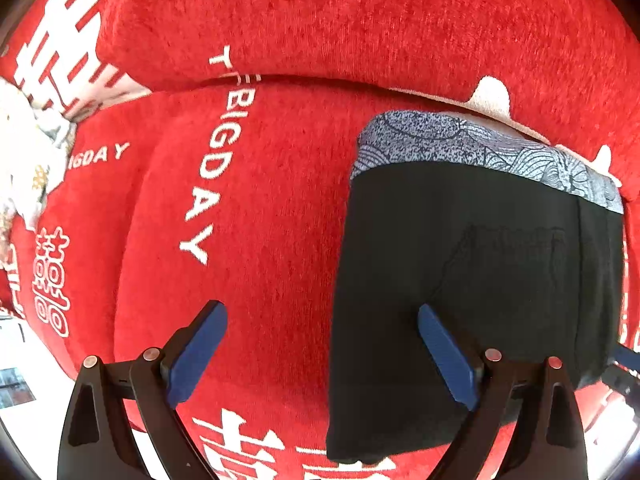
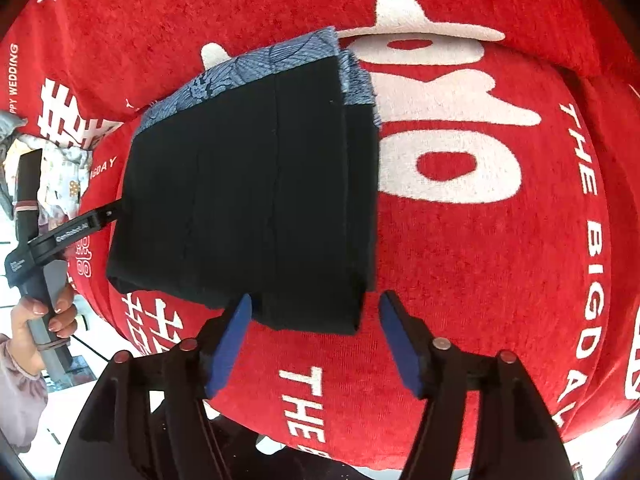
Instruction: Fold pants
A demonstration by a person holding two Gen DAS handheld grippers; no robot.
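Note:
The black pants (image 1: 472, 280) lie folded into a compact block on the red cover, with a blue-grey patterned waistband (image 1: 460, 140) at the far end. My left gripper (image 1: 322, 310) hangs open straight above the block's left edge, one blue pad over red cloth and the other over black cloth. My right gripper (image 2: 316, 304) is open too. The near corner of the pants (image 2: 248, 184) sits between its pads, with a gap showing on the right side. In the right wrist view a hand (image 2: 44, 320) holds the left gripper's handle at the left.
A red plush cover (image 2: 500, 280) with white lettering spreads under everything. A heap of white patterned cloth (image 1: 24, 152) lies at its left edge, also seen as cloth (image 2: 64, 172). Pale floor (image 2: 24, 240) shows beyond the cover's left rim.

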